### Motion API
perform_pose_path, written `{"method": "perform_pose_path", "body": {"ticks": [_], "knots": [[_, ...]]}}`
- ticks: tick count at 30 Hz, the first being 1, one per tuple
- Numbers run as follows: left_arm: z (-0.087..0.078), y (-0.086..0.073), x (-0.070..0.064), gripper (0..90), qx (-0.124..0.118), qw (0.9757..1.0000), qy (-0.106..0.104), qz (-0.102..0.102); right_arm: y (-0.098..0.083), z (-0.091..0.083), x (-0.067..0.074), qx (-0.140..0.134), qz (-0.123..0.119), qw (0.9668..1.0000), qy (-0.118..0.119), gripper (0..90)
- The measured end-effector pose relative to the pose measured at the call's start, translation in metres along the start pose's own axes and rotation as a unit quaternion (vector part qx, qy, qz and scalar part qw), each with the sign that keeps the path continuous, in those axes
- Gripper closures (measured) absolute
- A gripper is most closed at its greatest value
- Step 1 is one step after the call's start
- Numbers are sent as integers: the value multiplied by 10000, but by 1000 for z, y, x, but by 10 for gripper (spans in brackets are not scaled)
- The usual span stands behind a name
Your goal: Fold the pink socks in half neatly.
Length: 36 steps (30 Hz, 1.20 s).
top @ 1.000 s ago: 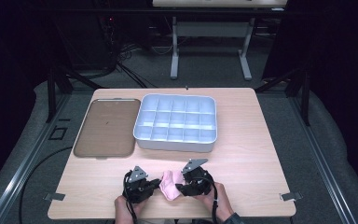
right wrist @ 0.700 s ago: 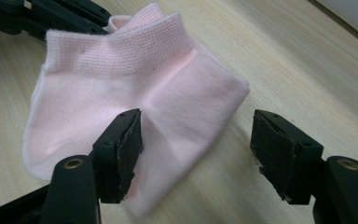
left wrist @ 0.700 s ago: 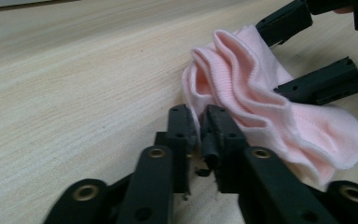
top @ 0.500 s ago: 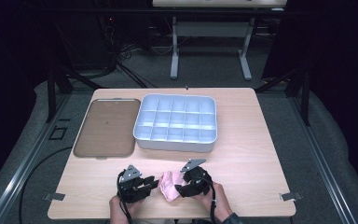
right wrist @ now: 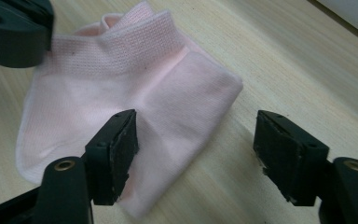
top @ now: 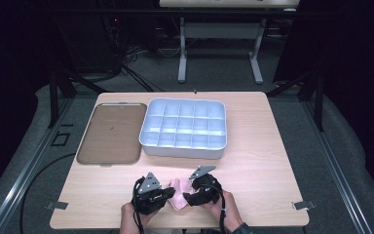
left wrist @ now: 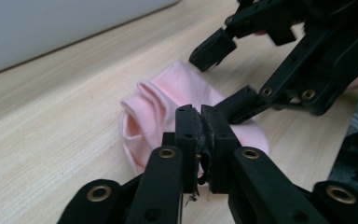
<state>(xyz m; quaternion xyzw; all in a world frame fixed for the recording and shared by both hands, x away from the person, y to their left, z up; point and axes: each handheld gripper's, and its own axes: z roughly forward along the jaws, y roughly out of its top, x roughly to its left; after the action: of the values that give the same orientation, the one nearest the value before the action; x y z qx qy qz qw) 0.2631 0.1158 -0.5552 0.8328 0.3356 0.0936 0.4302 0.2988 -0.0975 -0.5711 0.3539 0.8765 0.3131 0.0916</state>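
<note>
- Pink sock (top: 177, 196) lies folded on the wooden table (top: 268, 161), near the table's front edge, between the two grippers.
- Left gripper (left wrist: 200, 140): jaws pressed together on a fold at the sock's near edge, as seen in the left gripper view; the cuff end opens upward just beyond them.
- Right gripper (right wrist: 196, 156): jaws spread wide in the right gripper view, one pad over the sock's fabric, the other over bare wood past the sock's edge. Whether the pad touches the fabric cannot be told.
- In the high view the left gripper (top: 151, 192) and right gripper (top: 202, 190) face each other, close together, a hand behind each.
- White compartment tray (top: 182, 148) sits at table centre, its front wall near the grippers but apart from them.
- Brown flat tray (top: 111, 134) lies just beside the white tray's left side.
- Bare table surface extends right of the white tray and to both sides of the grippers along the front edge.
</note>
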Motion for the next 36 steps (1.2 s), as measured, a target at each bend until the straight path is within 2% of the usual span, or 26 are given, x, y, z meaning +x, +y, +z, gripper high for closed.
{"method": "perform_pose_path", "body": {"ticks": [3, 6, 13, 14, 17, 21, 22, 26, 30, 31, 36], "knots": [[5, -3, 3, 887, 216, 9996, 133, 87, 0, -1, 0, 21, -13, 10000, 59, 348], [10, -9, 6, 893, 282, 9994, 201, 36, -1, -1, 0, -1, 72, 9999, 136, 380], [14, -12, 9, 896, 171, 9997, 146, -55, -4, -5, 0, -34, 151, 9997, 200, 468], [15, -12, 10, 896, 171, 9998, 140, -21, -5, -5, -1, -80, 149, 9996, 209, 480], [16, -12, 11, 896, 139, 9998, 115, -70, -6, -7, -2, -40, 269, 9993, 257, 522], [18, -12, 10, 896, 164, 9998, 127, 12, -8, -8, -3, -43, 415, 9985, 351, 572], [18, -12, 10, 897, 175, 9998, 123, 33, -8, -9, -4, -14, 413, 9987, 297, 585], [20, -12, 9, 898, 134, 9998, 128, -17, -9, -9, -6, -48, 530, 9976, 439, 678], [22, -11, 8, 898, 152, 9998, 115, 73, -10, -9, -9, -11, 575, 9968, 560, 751], [22, -11, 8, 898, 170, 9998, 99, 78, -11, -8, -9, -80, 650, 9956, 675, 767], [25, -10, 7, 898, 142, 9998, 102, 74, -14, -9, -11, -143, 736, 9944, 743, 828]]}}
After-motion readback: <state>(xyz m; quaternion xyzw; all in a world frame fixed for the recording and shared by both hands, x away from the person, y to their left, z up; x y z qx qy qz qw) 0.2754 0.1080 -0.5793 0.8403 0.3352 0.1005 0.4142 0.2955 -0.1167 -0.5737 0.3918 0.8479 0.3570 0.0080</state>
